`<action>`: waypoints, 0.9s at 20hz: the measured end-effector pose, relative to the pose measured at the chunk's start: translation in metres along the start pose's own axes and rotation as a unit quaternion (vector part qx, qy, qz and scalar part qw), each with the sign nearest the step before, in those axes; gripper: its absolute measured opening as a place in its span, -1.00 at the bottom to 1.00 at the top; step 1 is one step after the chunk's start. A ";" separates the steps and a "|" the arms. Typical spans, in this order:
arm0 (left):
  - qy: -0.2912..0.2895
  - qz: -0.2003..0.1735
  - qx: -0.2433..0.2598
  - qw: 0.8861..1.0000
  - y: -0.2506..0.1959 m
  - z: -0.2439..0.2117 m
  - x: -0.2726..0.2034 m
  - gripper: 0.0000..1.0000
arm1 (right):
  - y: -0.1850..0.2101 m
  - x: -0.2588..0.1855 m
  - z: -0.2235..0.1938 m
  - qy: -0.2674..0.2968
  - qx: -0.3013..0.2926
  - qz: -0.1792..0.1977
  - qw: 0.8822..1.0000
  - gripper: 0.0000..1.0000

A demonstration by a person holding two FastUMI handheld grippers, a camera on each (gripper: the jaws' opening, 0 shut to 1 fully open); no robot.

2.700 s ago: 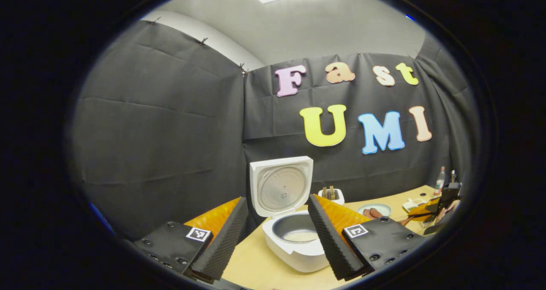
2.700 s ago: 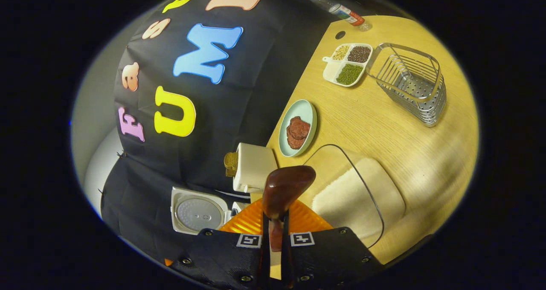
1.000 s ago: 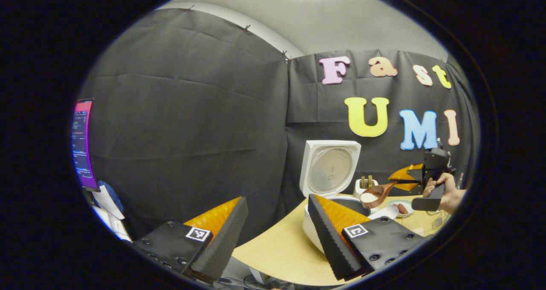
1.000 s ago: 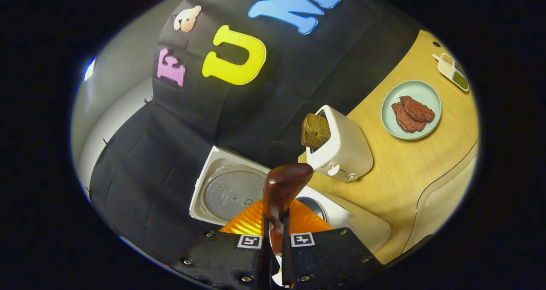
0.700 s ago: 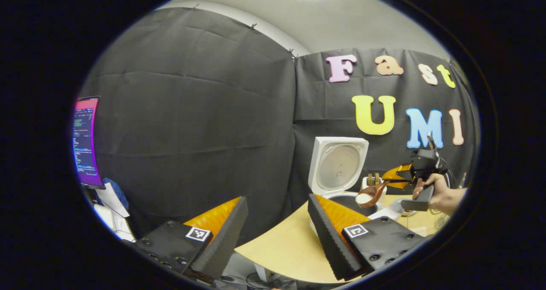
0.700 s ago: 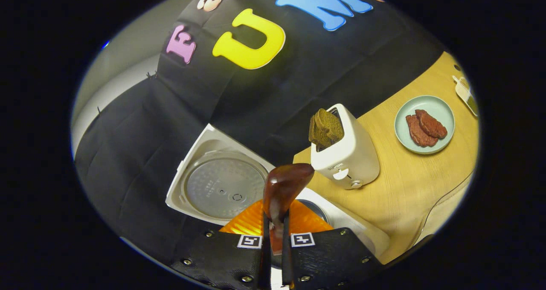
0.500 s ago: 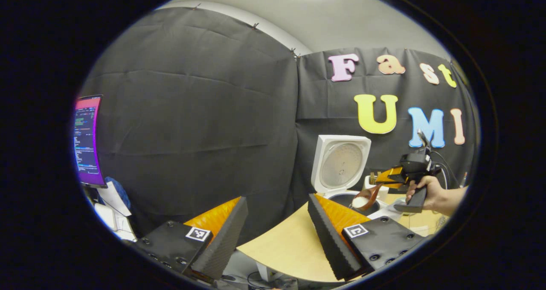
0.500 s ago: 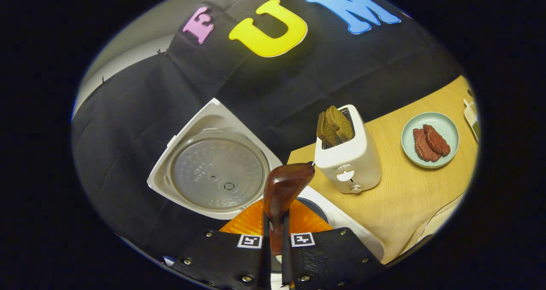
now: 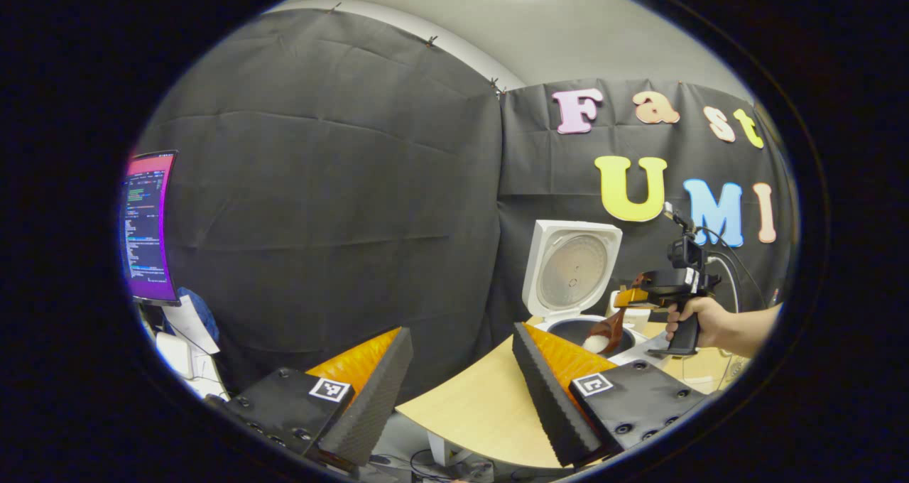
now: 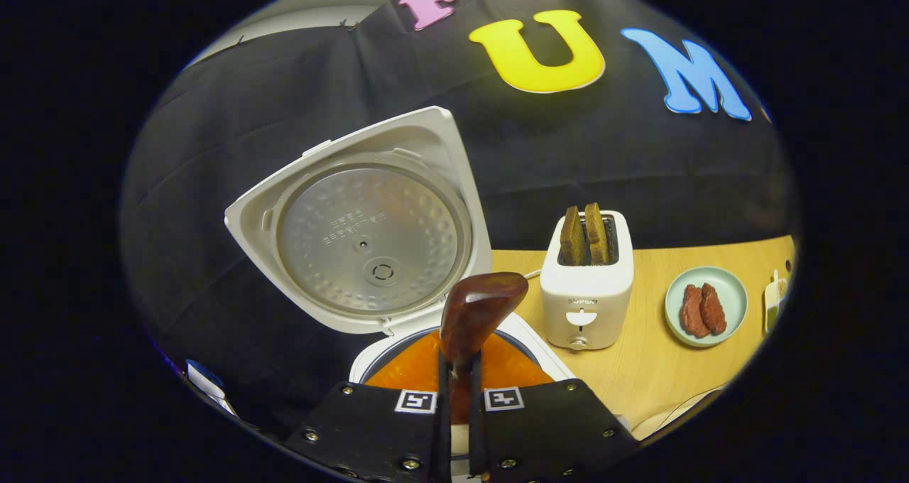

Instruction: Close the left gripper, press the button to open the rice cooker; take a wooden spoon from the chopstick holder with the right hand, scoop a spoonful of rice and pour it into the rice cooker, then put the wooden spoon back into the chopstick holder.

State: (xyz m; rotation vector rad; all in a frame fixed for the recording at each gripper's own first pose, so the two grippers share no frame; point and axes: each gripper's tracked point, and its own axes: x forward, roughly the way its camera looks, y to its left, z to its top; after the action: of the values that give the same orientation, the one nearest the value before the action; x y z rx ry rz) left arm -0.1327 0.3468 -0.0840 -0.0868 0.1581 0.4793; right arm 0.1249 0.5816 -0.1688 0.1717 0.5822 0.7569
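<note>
White rice cooker, dark brown wooden spoon, pale green plate.

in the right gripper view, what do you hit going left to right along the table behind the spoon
Open rice cooker lid → wooden spoon held in the right gripper → white toaster with two slices of toast → pale green plate with brown meat pieces → divided tray at the edge.

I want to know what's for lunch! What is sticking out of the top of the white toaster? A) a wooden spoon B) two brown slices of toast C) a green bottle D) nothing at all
B: two brown slices of toast stand upright in the slots of the white toaster on the wooden table.
</note>
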 end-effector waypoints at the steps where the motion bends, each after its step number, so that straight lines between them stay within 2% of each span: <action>1: -0.001 -0.001 -0.001 1.000 -0.001 0.001 0.000 1.00 | 0.003 -0.002 0.002 -0.003 -0.026 -0.001 1.000 -0.80; 4: -0.004 -0.006 -0.003 1.000 -0.008 0.003 0.003 0.96 | 0.011 -0.011 0.008 -0.016 -0.105 -0.007 0.994 -0.80; 7: -0.007 -0.012 -0.004 1.000 -0.015 0.006 0.003 0.96 | 0.018 -0.021 0.017 -0.033 -0.179 -0.012 0.983 -0.80; 10: -0.009 -0.017 -0.003 1.000 -0.015 0.009 -0.001 1.00 | 0.023 -0.030 0.027 -0.061 -0.257 -0.019 0.964 -0.79; 13: -0.013 -0.024 -0.004 1.000 -0.018 0.011 0.000 1.00 | 0.035 -0.049 0.032 -0.085 -0.335 -0.019 0.938 -0.80; 15: -0.017 -0.028 -0.003 0.999 -0.019 0.012 0.000 1.00 | 0.046 -0.057 0.038 -0.104 -0.363 -0.012 0.926 -0.79; 16: -0.019 -0.030 -0.003 0.999 -0.020 0.014 0.000 1.00 | 0.049 -0.062 0.040 -0.109 -0.366 -0.009 0.924 -0.80; 18: -0.024 -0.035 -0.004 0.999 -0.023 0.020 -0.002 1.00 | 0.054 -0.075 0.047 -0.115 -0.353 -0.003 0.928 -0.80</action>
State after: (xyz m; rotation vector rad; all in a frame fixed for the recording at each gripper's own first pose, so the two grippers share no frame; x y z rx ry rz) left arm -0.1210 0.3277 -0.0625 -0.0883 0.1051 0.4121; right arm 0.0755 0.5714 -0.0785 -0.4057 0.0622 0.8839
